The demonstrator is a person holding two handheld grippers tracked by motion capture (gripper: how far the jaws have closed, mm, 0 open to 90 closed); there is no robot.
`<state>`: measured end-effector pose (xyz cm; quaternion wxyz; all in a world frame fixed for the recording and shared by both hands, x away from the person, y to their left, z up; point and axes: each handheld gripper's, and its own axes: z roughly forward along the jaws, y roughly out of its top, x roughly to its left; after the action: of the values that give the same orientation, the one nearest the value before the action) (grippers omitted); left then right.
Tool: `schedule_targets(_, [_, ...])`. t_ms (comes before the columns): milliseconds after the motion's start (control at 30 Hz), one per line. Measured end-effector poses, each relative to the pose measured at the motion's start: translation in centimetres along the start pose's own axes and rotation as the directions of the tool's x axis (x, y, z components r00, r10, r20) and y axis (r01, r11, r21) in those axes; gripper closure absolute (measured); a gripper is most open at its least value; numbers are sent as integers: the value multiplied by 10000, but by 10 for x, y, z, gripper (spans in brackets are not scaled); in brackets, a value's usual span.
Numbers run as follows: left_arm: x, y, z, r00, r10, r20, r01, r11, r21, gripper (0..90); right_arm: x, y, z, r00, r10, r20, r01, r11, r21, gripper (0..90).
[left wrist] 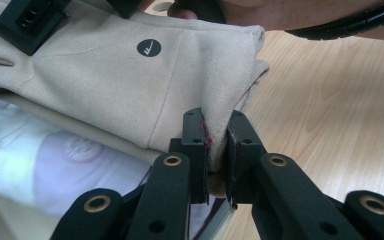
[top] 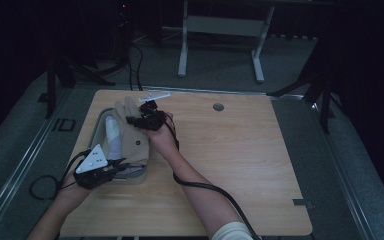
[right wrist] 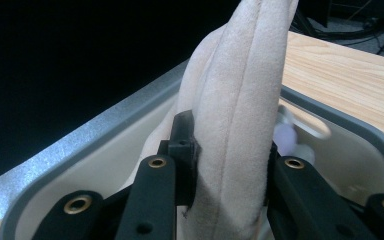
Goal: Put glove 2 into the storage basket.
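Beige suede-like glove (top: pixel 131 134), soft, seamed, with a round dark logo patch; stretched out above a grey-rimmed, rounded tray (top: pixel 99 125) at the left of the wooden desk (top: pixel 240 150). White item in plastic lying in the tray beneath. Left gripper (top: pixel 114 165) low at the tray's near end, jaws clamped tight on the cuff corner. Right gripper (top: pixel 142 119) reaching across from the right, forearm angled, jaws pinching the padded fingers.

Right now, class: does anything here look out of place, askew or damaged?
Nothing looks damaged or spilled. The beige glove is stretched above the tray, with the left gripper pinching its cuff and the right gripper clamping its fingers.
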<state>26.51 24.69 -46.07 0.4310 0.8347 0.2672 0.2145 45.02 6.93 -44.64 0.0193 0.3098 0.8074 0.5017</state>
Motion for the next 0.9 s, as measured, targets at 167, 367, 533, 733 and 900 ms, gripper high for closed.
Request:
schedule_targets(167, [8, -6, -7, 9998, -55, -176, 57, 9999, 132, 818, 6, 5, 13, 9999, -97, -23, 98, 9999, 120, 723])
schedule_targets(367, [13, -13, -7, 9994, -294, -191, 299, 9992, 260, 817, 4, 3, 23, 10000, 21, -62, -19, 9997, 251, 723])
schedule_targets(533, [13, -16, -3, 9995, -290, -123, 296, 9985, 459, 817, 3, 2, 30, 9996, 161, -218, -153, 9993, 347, 723])
schedule_targets(733, [16, -20, 0, 9987, -453, -254, 471, 9960, 763, 817, -1, -4, 46, 9996, 251, -161, -233, 9944, 1026, 719])
schedule_targets(900, [16, -24, 3, 9978, -620, -255, 638, 9948, 796, 816, -4, -7, 51, 9995, 274, -160, -253, 9925, 1197, 714])
